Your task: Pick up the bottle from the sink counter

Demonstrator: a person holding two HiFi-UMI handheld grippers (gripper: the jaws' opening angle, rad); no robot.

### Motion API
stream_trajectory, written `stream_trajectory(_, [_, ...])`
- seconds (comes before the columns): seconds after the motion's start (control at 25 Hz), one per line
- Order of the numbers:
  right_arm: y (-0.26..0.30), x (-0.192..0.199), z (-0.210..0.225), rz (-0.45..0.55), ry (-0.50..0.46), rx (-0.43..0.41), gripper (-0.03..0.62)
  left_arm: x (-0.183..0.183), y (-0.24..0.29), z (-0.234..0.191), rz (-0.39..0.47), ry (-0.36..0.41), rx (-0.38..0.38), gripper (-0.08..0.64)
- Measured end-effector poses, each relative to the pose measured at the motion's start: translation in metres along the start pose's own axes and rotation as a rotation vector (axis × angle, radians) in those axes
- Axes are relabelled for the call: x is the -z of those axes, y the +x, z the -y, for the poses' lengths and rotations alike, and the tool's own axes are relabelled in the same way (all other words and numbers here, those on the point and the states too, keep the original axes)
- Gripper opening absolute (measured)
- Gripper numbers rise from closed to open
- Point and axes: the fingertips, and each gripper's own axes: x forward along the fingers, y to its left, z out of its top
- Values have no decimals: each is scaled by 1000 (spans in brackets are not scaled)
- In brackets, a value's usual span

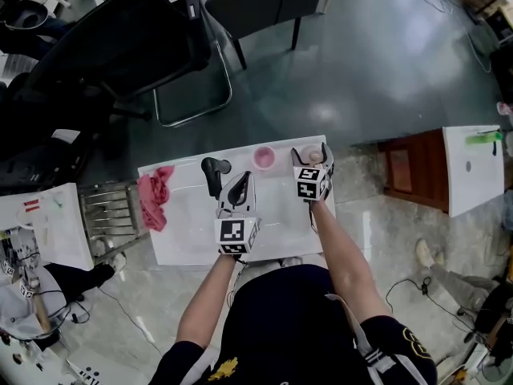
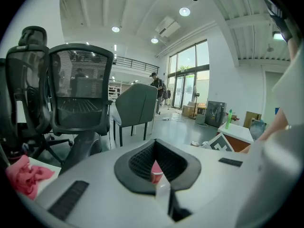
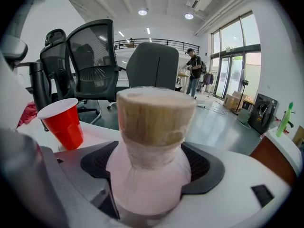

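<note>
Two handheld grippers were over the white rectangular tabletop (image 1: 184, 243), and the right gripper (image 1: 312, 164) had the prize: one pale pink, round-bellied bottle with a tan wooden cap (image 3: 154, 127) sat squarely between its jaws, the dark ribbed pads clenched against its body on both sides. That put the bottle at the tabletop's far right corner, upright, cap up; whether its base was touching the surface could not be told. The left gripper (image 1: 235, 189) hung nearer the middle, its jaws pressed together with nothing between them, only a sliver of red showing past the notch in its own view. Count the rest: one red plastic cup (image 3: 64, 122) stood upright just to the left of the bottle, apart from it; one dark upright object with a bent top (image 1: 213, 173) stood just beyond the left gripper; one crumpled pink-red cloth (image 1: 155, 197) lay near the tabletop's left edge, well apart from both grippers. Beyond the far edge stood two chairs nearest, one black mesh-backed office chair (image 2: 80, 96) and one grey shell-backed chair on a metal frame (image 2: 137, 103).
</note>
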Motion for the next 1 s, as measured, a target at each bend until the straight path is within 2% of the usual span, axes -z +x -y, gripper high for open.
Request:
stream_trajectory(0.32, [-8, 0, 2, 17, -7, -1, 433, -1, -4, 1, 3, 8, 3, 15])
stream_trajectory(0.68, [-31, -20, 9, 82, -4, 5, 433, -9, -6, 8, 15, 24, 20, 15])
stream_trajectory(1.0, [-70, -38, -5, 130, -11, -34, 433, -21, -18, 8, 33, 31, 19, 15])
